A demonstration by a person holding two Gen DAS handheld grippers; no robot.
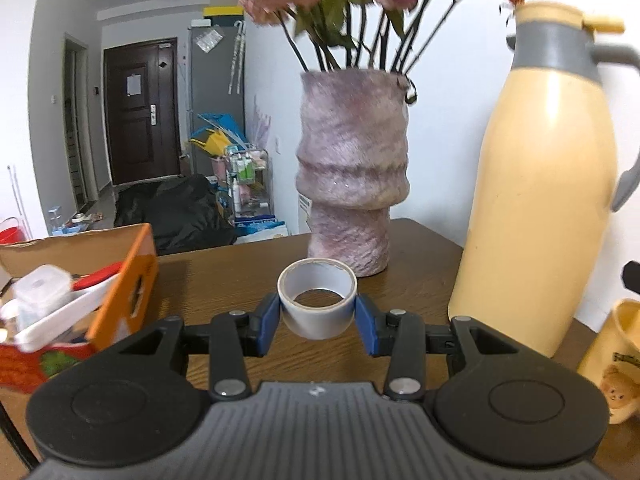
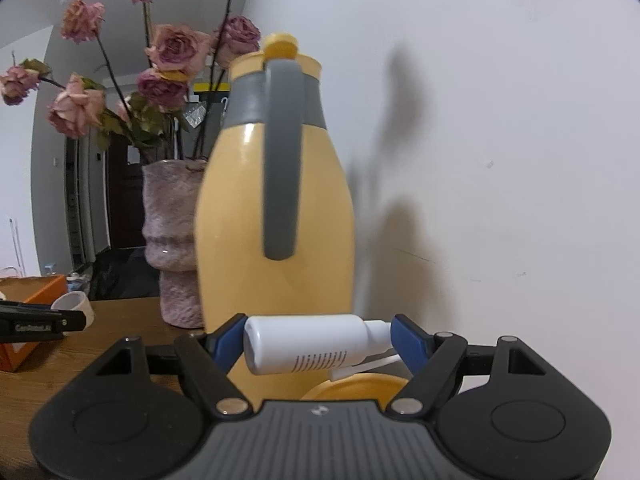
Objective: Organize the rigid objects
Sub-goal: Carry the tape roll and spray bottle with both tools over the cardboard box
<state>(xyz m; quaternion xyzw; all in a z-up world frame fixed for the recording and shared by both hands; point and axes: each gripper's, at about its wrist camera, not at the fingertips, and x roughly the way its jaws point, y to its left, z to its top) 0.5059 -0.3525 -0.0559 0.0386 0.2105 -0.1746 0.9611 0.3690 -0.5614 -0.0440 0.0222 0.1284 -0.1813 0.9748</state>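
I'm pinching the tape roll (image 1: 317,298) between my left gripper (image 1: 317,320) fingers above the tabletop (image 1: 420,272), while my right gripper (image 2: 318,346) fingers are clamping a white spray bottle (image 2: 308,344) lengthwise.

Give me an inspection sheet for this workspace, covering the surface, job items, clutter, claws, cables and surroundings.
Surface: dark brown wooden table.
Job's things: white roll of tape; white plastic spray bottle, lying sideways; orange cardboard box holding a clear plastic container.
Clutter: purple fuzzy vase with dried pink roses; cream thermos jug with grey handle; cream mug.
Claws: left claw shut on the tape; right claw shut on the bottle.
Cables: nothing seen.
Surroundings: white wall; dark brown door.
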